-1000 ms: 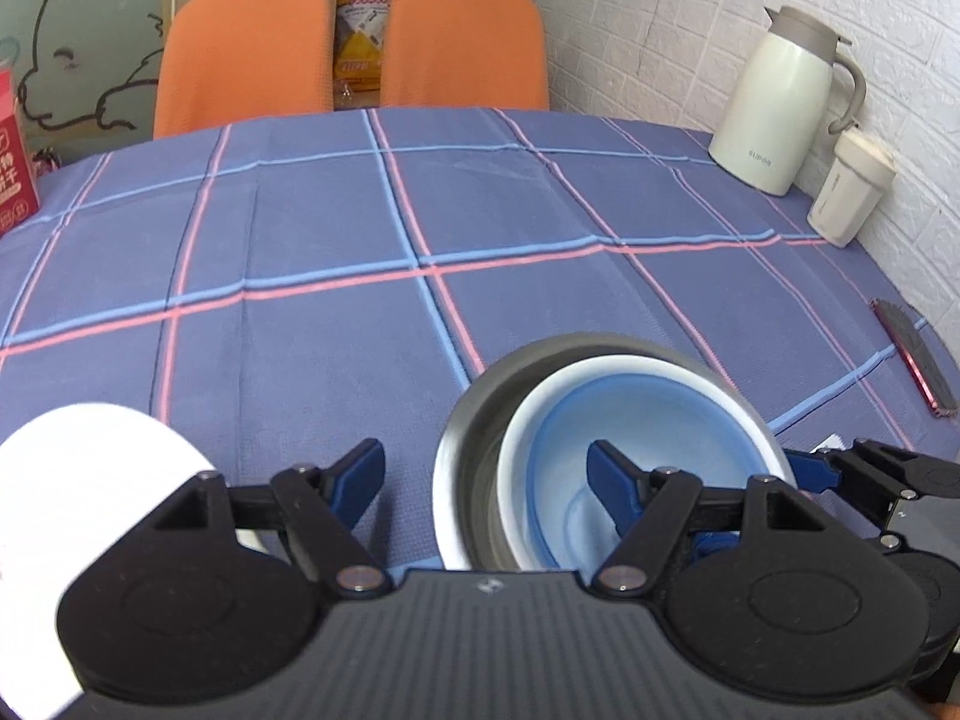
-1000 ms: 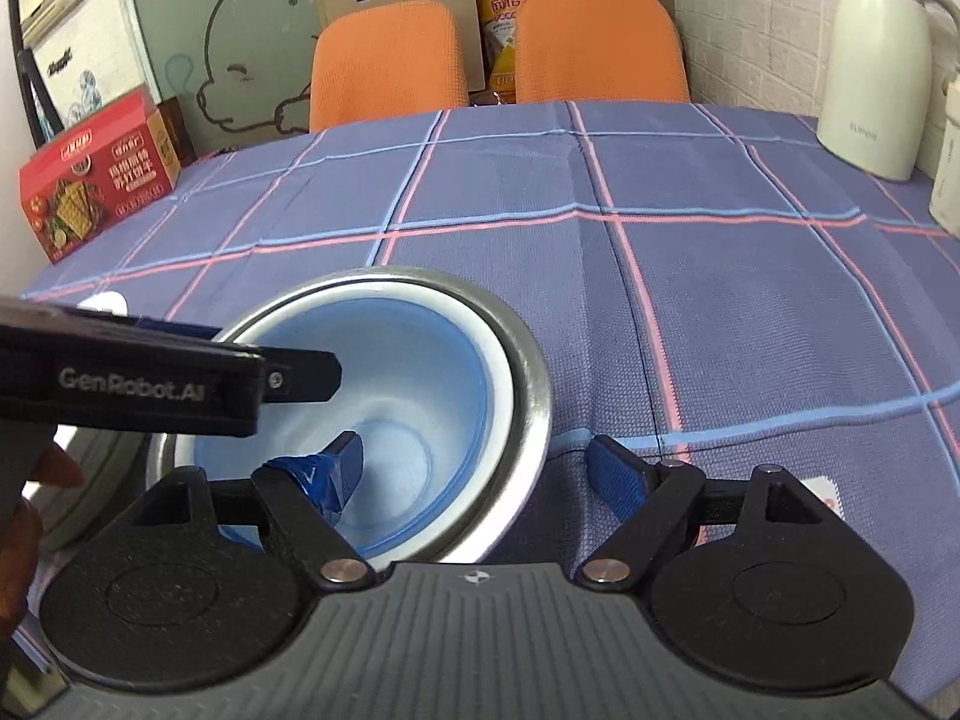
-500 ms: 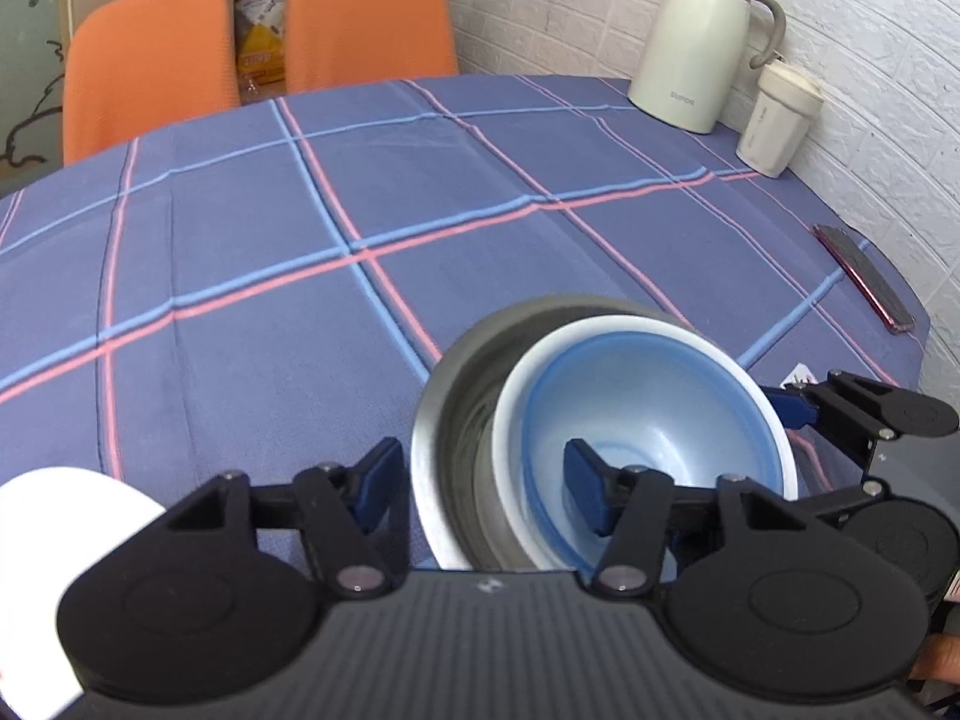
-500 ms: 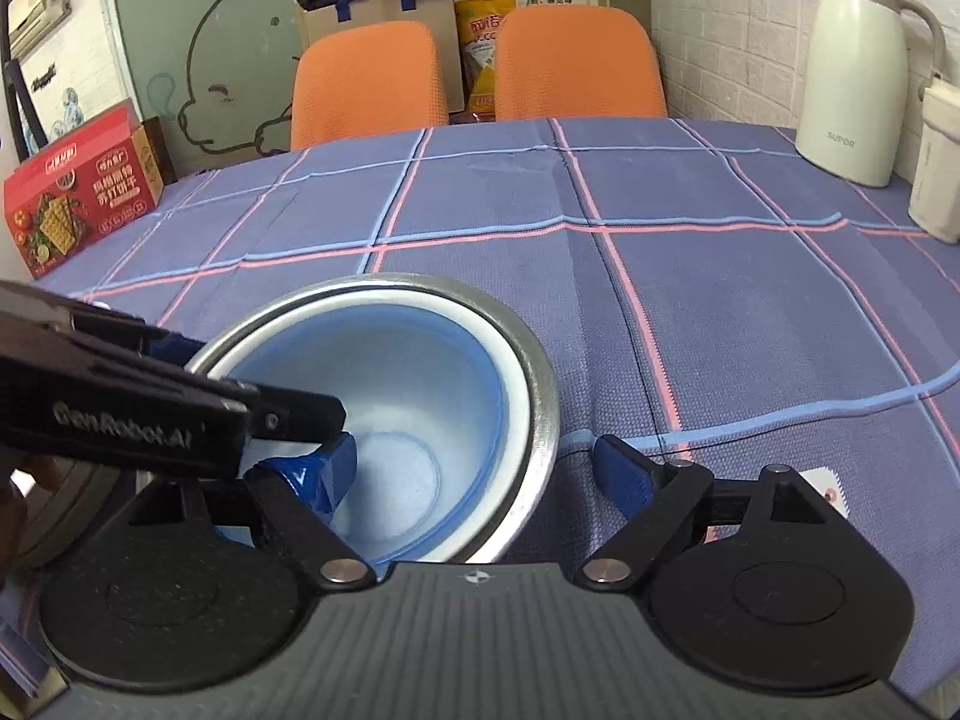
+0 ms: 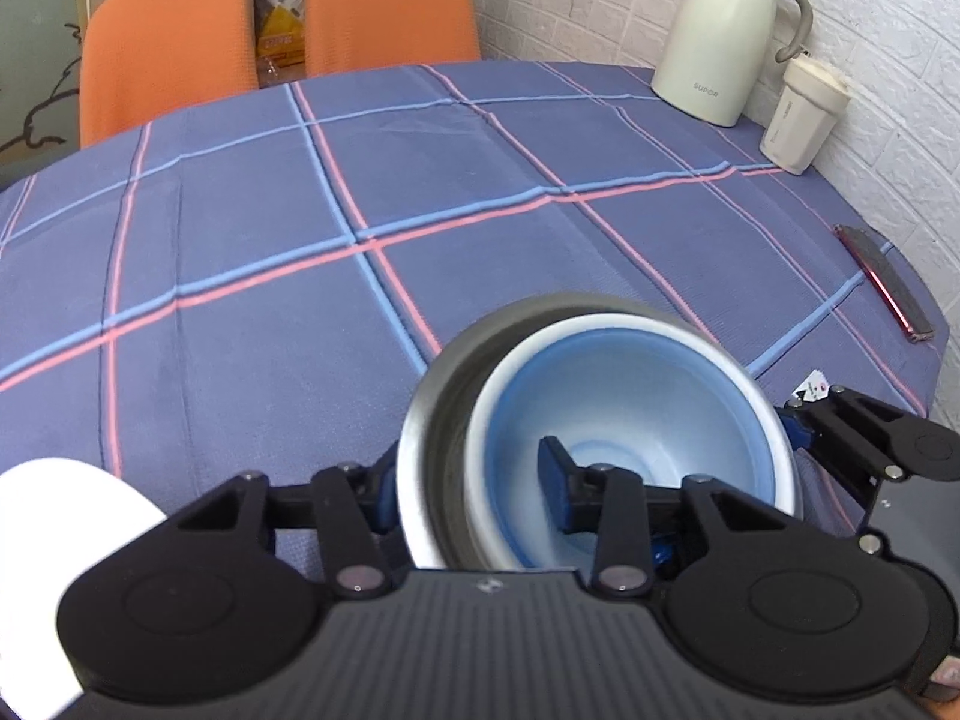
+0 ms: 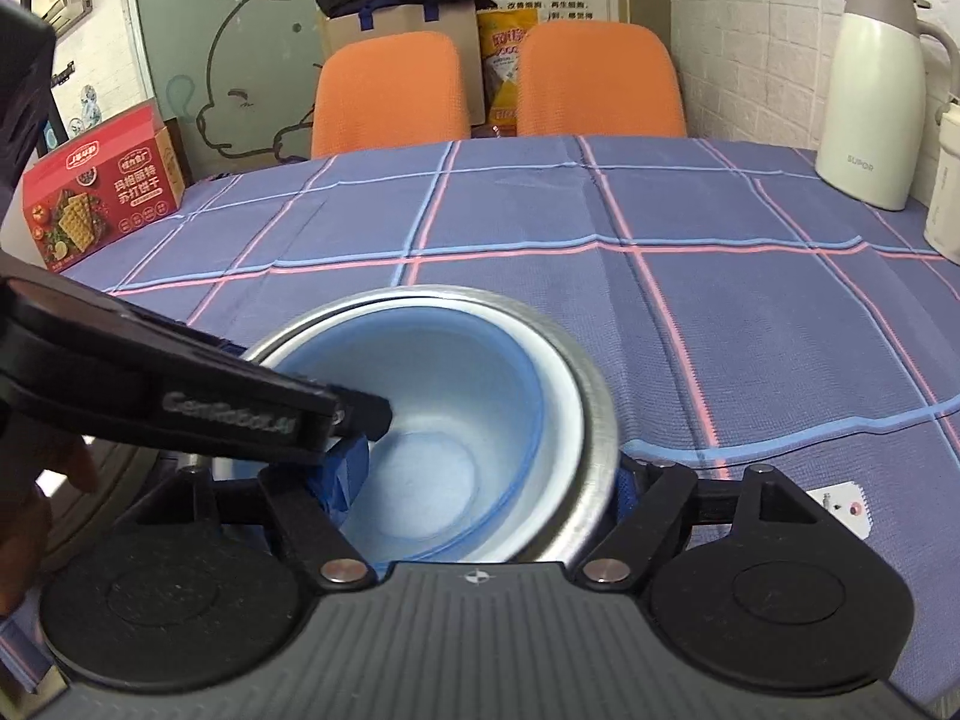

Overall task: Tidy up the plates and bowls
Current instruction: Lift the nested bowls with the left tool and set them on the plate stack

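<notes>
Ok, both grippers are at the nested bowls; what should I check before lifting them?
1. Blue bowl nested inside steel bowl: ok, though off-centre.
2. Left gripper straddles both walls, one finger outside, one inside: ok.
3. Right gripper straddles the other side likewise: ok.
4. Both grips firmly closed: cannot tell.
5. White plate apart from the bowls: ok.
6. Tablecloth bare just beyond the bowls: ok.

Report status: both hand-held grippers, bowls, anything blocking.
Left hand-held gripper and right hand-held gripper each straddle the rim of the metal bowl. Blue bowl nested inside. Tablecloth ahead unobstructed.
</notes>
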Motion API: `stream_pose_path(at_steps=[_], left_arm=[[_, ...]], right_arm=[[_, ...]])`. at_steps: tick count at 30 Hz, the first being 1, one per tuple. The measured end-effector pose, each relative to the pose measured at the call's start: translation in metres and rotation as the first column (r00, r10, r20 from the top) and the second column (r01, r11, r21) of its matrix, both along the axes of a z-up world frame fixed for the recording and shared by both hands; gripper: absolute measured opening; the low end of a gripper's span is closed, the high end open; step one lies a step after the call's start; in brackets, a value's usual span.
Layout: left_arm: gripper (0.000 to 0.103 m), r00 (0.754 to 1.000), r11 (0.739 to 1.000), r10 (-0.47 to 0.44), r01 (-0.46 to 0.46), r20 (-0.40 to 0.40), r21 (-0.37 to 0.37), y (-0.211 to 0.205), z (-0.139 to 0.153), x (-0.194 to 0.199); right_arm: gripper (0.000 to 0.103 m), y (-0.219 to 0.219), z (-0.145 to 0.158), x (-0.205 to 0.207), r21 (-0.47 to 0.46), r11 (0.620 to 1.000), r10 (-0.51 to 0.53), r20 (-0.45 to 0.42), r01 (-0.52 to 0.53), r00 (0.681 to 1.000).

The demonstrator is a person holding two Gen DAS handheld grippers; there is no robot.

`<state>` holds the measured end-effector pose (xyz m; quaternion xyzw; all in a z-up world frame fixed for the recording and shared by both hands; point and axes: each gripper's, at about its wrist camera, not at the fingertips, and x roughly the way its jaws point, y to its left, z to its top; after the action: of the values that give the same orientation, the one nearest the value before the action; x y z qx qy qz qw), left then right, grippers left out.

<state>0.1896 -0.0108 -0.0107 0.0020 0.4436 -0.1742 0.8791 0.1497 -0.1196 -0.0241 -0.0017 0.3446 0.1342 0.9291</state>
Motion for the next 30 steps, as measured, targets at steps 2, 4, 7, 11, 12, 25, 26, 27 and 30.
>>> stream_pose_path(at_steps=[2, 4, 7, 11, 12, 25, 26, 27, 30], left_arm=[[0.041, 1.0, 1.0, 0.014, -0.014, -0.004, -0.003, 0.0, 0.004, 0.001], [0.042, 1.0, 1.0, 0.017, -0.017, 0.014, -0.003, 0.001, 0.009, -0.001], [0.041, 1.0, 0.999, 0.007, -0.007, 0.016, -0.032, 0.004, 0.018, -0.005], [0.041, 0.999, 0.999, 0.031, -0.03, 0.043, -0.034, 0.013, 0.032, -0.013], [0.041, 0.998, 0.998, 0.043, -0.041, 0.045, -0.041, 0.02, 0.036, -0.015], [0.041, 0.948, 0.951, 0.303, -0.308, 0.1, 0.03, 0.15, 0.06, -0.079], [0.041, 0.943, 0.946, 0.319, -0.323, 0.093, 0.031, 0.157, 0.057, -0.083], [0.041, 0.939, 0.941, 0.334, -0.337, 0.084, 0.029, 0.164, 0.052, -0.086], [0.041, 0.932, 0.933, 0.358, -0.359, 0.056, 0.014, 0.178, 0.04, -0.091]], right_arm=[[0.07, 0.003, 0.005, -0.003, 0.013, 1.0, 0.004, -0.01, -0.004, 1.0], [0.07, 0.005, 0.011, -0.008, -0.007, 1.0, 0.007, 0.01, -0.007, 1.0], [0.071, 0.006, 0.022, -0.01, -0.021, 1.0, -0.005, 0.029, 0.005, 1.0], [0.071, 0.017, 0.034, -0.01, -0.016, 1.0, 0.022, 0.035, -0.022, 0.999], [0.071, 0.022, 0.039, -0.012, -0.02, 0.999, 0.038, 0.047, -0.037, 0.998], [0.072, 0.137, 0.043, -0.034, 0.009, 0.937, 0.349, 0.055, -0.35, 0.936], [0.072, 0.144, 0.04, -0.035, 0.01, 0.931, 0.364, 0.042, -0.365, 0.93], [0.072, 0.149, 0.037, -0.037, 0.011, 0.926, 0.377, 0.031, -0.377, 0.926], [0.072, 0.159, 0.03, -0.04, -0.003, 0.921, 0.389, 0.005, -0.389, 0.921]])
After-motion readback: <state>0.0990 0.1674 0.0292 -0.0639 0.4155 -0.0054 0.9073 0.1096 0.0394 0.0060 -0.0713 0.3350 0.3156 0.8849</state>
